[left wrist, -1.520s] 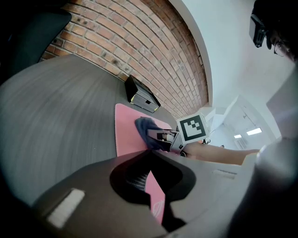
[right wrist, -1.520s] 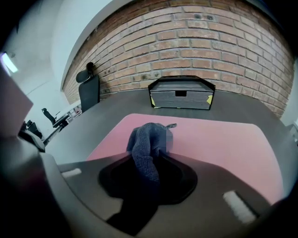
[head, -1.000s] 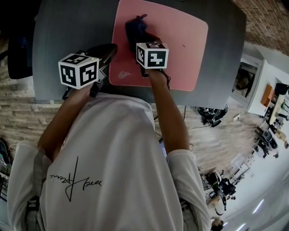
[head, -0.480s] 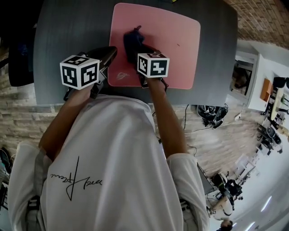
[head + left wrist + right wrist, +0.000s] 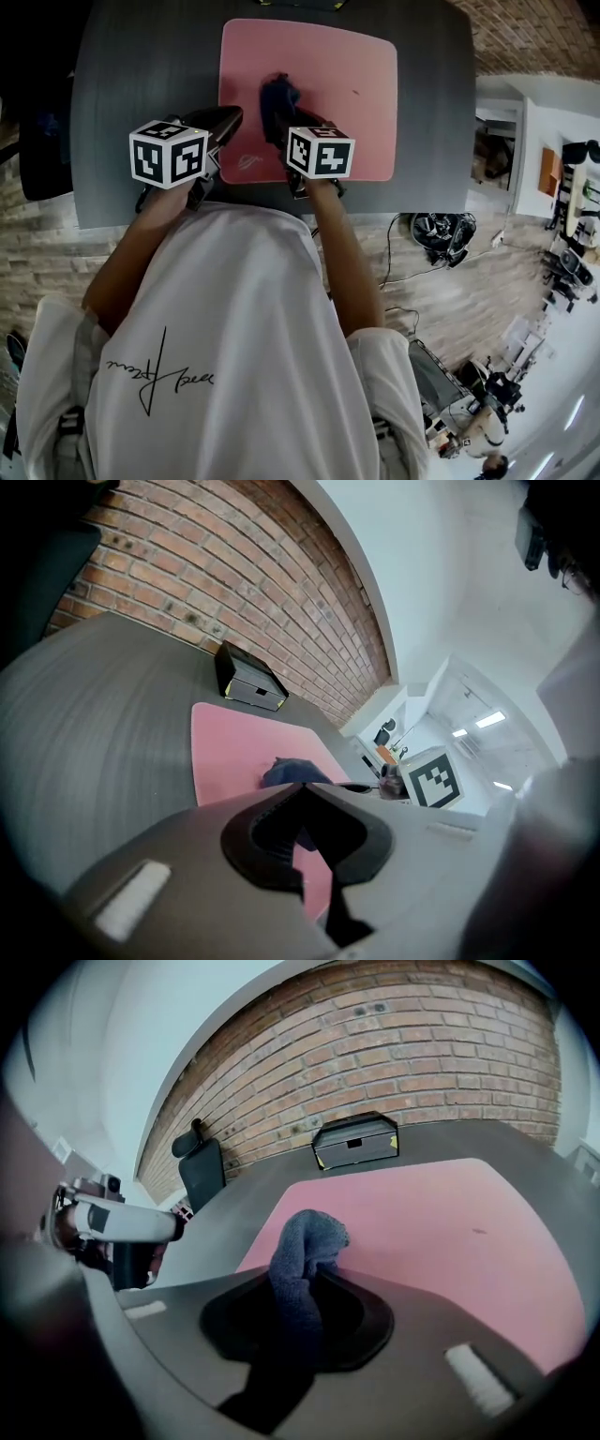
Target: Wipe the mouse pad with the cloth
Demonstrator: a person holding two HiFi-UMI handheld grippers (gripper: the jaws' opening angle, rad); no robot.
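Cloth (image 5: 278,94): pinched in my right tongs (image 5: 281,122), sitting on the near-left part of the mouse pad (image 5: 337,66).
Left tongs (image 5: 225,120): pressed together, empty, over the bench (image 5: 141,56) by the pad's left edge.
Tip: I'd press flat and overlap strokes toward far-right.

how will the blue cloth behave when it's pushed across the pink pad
Probably floppy: the cloth droops in folds from the right gripper, whose jaws are shut on it. Likely light, since that pinch alone holds the bunch up. It looks fuzzy, so it may bunch rather than slide on the mouse pad.
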